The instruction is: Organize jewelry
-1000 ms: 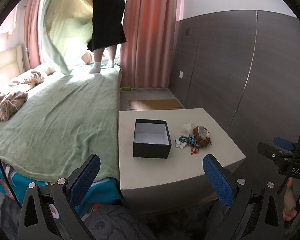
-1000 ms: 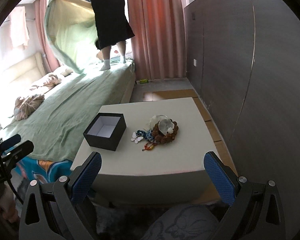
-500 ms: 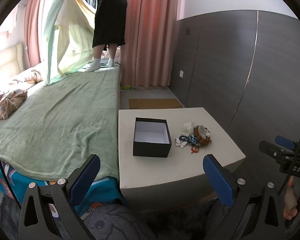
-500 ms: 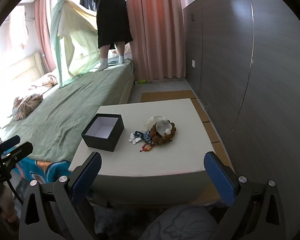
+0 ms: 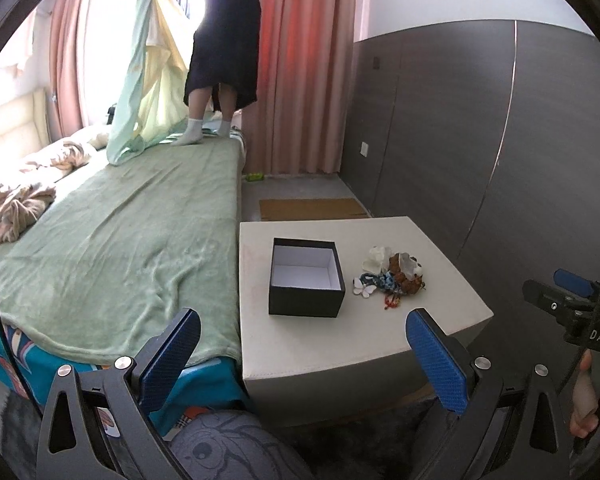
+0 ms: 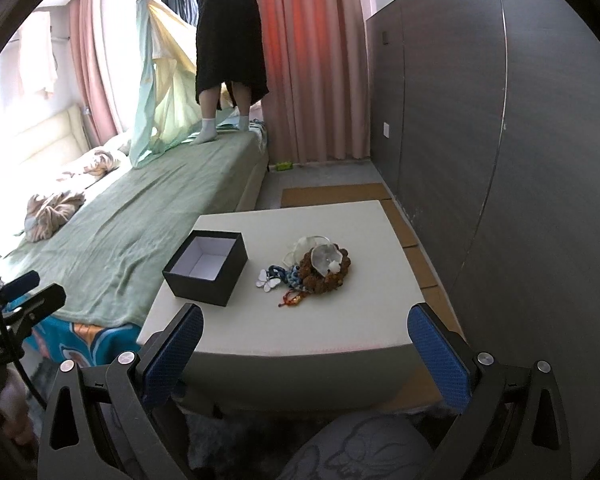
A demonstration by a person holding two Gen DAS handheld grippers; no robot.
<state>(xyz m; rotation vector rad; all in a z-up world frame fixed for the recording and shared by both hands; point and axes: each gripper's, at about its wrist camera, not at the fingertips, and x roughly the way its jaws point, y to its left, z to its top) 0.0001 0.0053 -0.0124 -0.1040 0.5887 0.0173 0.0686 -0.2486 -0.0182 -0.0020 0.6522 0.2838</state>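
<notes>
The task is judged to be at its very start: nothing has yet been taken up, and both tools are held short of the white table (image 6: pixel 340 332), near its front edge. The left gripper (image 5: pixel 300 354) is seen with its blue pads spread wide and nothing between them, and the right gripper (image 6: pixel 306 350) is likewise spread wide and empty. The jewelry pile (image 6: pixel 312 270) lies on the table top, just beside the open black box (image 6: pixel 206 266) and to its right — a brown beaded bracelet (image 6: pixel 326 276) with a pale shell-like piece resting on it, a white butterfly ornament (image 6: pixel 269 279) at the box side of the heap, some blue beads, and a small red-and-gold charm (image 6: pixel 293 300) nearest the front edge. The box stands upright, its white inside bare, and no lid can be seen. Since the pile lies straight ahead of the right tool, the next move is judged to fall to that side: an advance over the table, a descent onto one outlying piece — the charm or the butterfly would be easiest to separate — and a gentle closing. Care would be called for, since the pieces lie tangled and touching, so that more than one may be dragged along. In the background a person (image 5: pixel 224 40) stands on the bed (image 5: pixel 120 240), well apart from the work.
</notes>
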